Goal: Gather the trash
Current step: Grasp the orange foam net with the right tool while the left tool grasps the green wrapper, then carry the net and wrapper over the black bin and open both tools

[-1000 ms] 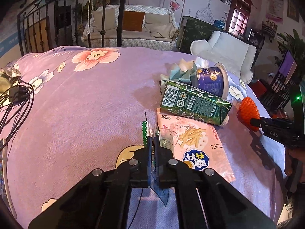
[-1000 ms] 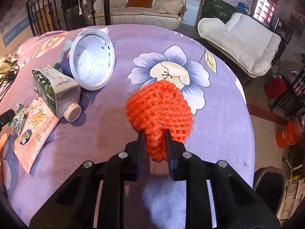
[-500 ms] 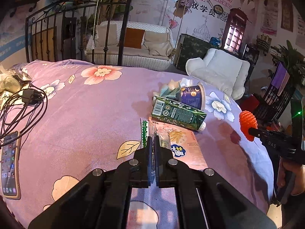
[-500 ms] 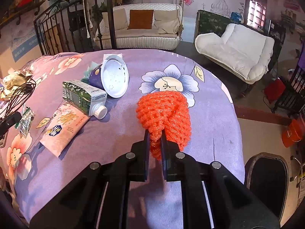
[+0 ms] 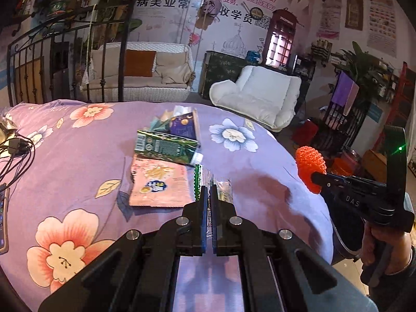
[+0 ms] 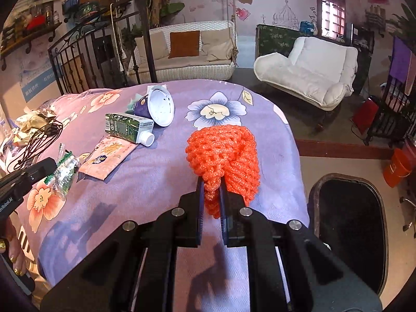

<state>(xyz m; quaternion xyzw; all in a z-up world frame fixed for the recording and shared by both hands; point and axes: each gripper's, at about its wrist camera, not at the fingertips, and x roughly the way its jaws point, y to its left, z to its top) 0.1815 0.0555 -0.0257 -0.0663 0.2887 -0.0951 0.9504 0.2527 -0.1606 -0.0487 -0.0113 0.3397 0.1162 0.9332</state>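
Right wrist view: the right gripper [image 6: 210, 189] is clamped on an orange foam net [image 6: 225, 153], held above the purple floral table [image 6: 145, 182], with a black bin [image 6: 348, 226] at 3 o'clock. At 9 o'clock the left gripper [image 5: 207, 195] pinches a clear green-edged wrapper [image 6: 63, 171]. A green carton [image 6: 127, 127], pink snack bag [image 6: 108, 157] and white cup [image 6: 158, 106] lie at 10 o'clock.

I see an orange foam net [image 6: 223, 153] pinched aloft, a clear green-edged wrapper [image 6: 63, 171] likewise; green carton [image 6: 127, 127], pink packet [image 6: 109, 156] and purple cup [image 6: 156, 106] lie clustered on the bedspread.
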